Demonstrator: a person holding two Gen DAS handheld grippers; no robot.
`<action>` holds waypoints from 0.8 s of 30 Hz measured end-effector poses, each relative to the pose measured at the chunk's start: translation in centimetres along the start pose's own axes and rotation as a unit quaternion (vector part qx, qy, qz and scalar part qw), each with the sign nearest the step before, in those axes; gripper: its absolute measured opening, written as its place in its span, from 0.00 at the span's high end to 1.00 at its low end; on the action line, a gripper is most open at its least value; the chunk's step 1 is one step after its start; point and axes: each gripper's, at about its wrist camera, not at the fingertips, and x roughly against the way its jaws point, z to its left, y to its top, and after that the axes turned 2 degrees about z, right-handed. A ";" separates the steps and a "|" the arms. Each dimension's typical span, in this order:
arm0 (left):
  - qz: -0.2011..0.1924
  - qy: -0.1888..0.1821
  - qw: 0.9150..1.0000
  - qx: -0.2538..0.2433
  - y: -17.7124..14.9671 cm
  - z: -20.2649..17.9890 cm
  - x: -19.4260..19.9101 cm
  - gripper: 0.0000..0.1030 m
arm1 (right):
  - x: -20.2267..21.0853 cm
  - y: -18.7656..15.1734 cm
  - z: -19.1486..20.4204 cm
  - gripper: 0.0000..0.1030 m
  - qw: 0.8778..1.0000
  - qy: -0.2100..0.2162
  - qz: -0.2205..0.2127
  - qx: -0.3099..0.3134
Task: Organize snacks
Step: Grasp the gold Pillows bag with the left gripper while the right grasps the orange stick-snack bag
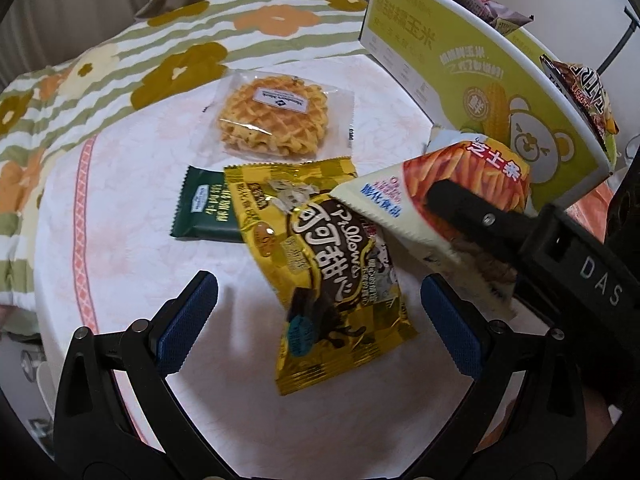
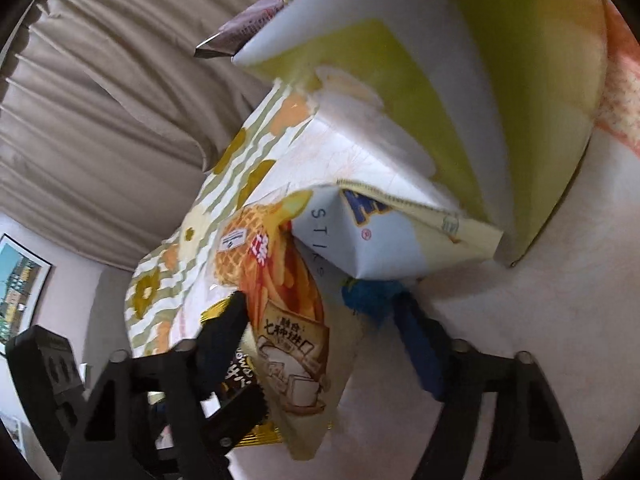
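My right gripper (image 2: 316,312) is shut on a cream cheese-stick bag (image 1: 432,196), held off the table next to the green corn box (image 1: 480,80); the bag fills the right wrist view (image 2: 304,300). The right gripper also shows in the left wrist view (image 1: 452,204). My left gripper (image 1: 316,300) is open and empty, its jaws either side of a yellow cocoa pillow pack (image 1: 320,256) lying on the table. A dark green packet (image 1: 206,208) lies partly under the yellow pack. A wrapped waffle (image 1: 272,116) lies farther back.
The green-and-white box stands at the right with dark snack bags (image 1: 580,92) sticking out of it. A flowered cloth (image 1: 120,64) covers the table's far side, with a beige curtain (image 2: 100,120) behind.
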 end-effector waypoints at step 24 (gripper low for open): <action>0.002 0.014 1.000 -0.014 0.4 -1.4 -1.4 0.48 | 0.8 0.1 -0.2 0.50 0.999 0.042 0.007 -0.012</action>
